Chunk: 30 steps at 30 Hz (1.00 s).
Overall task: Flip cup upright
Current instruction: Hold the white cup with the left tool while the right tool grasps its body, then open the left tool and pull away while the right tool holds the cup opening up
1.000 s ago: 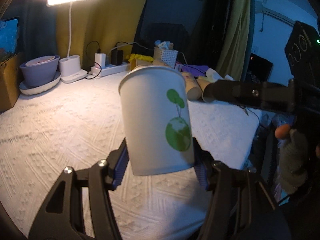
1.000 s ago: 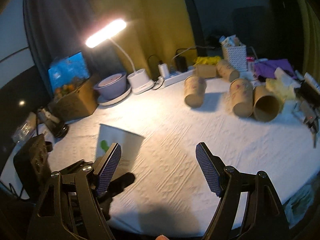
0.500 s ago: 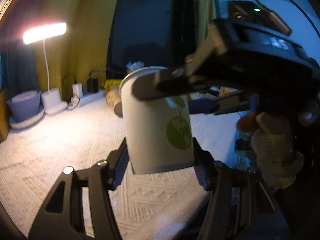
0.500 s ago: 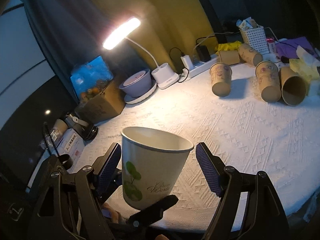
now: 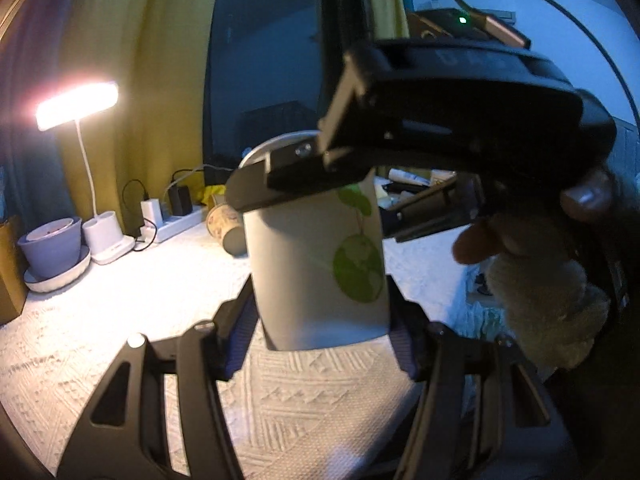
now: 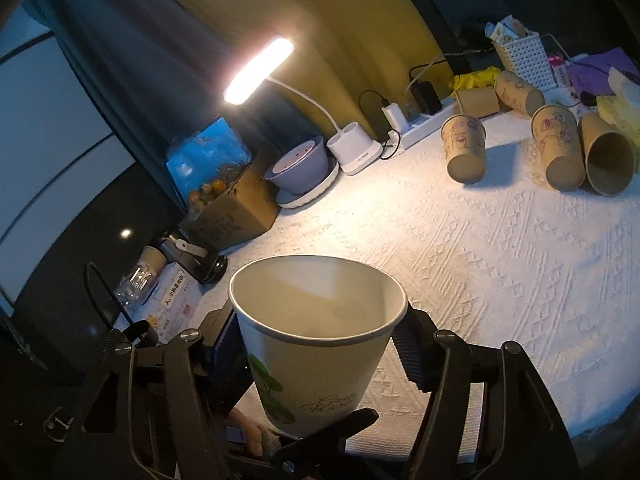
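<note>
A white paper cup with a green plant print [image 5: 316,276] stands upright, mouth up, held above the white tablecloth. My left gripper [image 5: 320,328] is shut on its lower part. In the right wrist view the cup [image 6: 316,340] sits between the fingers of my right gripper [image 6: 320,344], whose pads press its upper wall just under the rim. The right gripper's black body [image 5: 460,116] fills the upper right of the left wrist view, with the hand that holds it.
Several brown paper cups [image 6: 464,148] lie on the white tablecloth [image 6: 500,248] at the far right. A lit desk lamp [image 6: 356,152], a purple bowl [image 6: 298,164], a power strip [image 6: 424,122] and a cardboard box [image 6: 232,208] line the far edge.
The right gripper moved in from the side and closed around the cup's top. The left gripper kept the cup upright and turned slightly.
</note>
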Each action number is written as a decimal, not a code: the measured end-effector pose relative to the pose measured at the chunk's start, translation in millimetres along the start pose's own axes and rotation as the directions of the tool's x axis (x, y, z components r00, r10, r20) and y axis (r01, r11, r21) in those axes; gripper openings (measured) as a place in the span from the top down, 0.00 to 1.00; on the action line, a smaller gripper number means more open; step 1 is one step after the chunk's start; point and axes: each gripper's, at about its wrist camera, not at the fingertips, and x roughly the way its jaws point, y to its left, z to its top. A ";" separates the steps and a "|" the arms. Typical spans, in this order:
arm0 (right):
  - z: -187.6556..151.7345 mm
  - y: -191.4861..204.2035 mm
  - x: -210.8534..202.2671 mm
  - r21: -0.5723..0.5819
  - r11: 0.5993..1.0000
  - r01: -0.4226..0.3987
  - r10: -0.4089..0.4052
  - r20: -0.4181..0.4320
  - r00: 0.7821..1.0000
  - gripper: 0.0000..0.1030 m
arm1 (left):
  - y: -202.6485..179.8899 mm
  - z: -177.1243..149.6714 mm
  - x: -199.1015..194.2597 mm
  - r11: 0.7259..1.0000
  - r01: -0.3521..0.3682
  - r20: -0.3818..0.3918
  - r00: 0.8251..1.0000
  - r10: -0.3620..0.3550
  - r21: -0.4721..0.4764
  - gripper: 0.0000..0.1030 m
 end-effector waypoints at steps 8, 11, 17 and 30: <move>8.9 0.5 8.5 -0.031 0.999 0.035 -0.035 0.002 0.999 0.33 | 0.4 -3.9 -1.5 1.000 0.009 -0.039 0.999 -0.010 -0.010 0.28; 14.5 1.7 9.6 -0.068 0.990 0.122 -0.118 0.059 0.991 0.33 | 11.5 -6.7 -0.4 0.999 -0.005 -0.071 0.997 0.002 -0.046 0.27; 20.7 0.1 26.9 -0.173 0.952 0.253 -0.233 0.124 0.964 0.33 | 41.6 -18.6 -7.2 0.988 -0.055 -0.145 0.989 0.033 -0.145 0.27; 18.9 -10.5 73.8 -0.313 0.871 0.379 -0.344 0.163 0.925 0.33 | 102.1 -8.1 -18.0 0.938 -0.251 -0.175 0.961 0.212 -0.238 0.27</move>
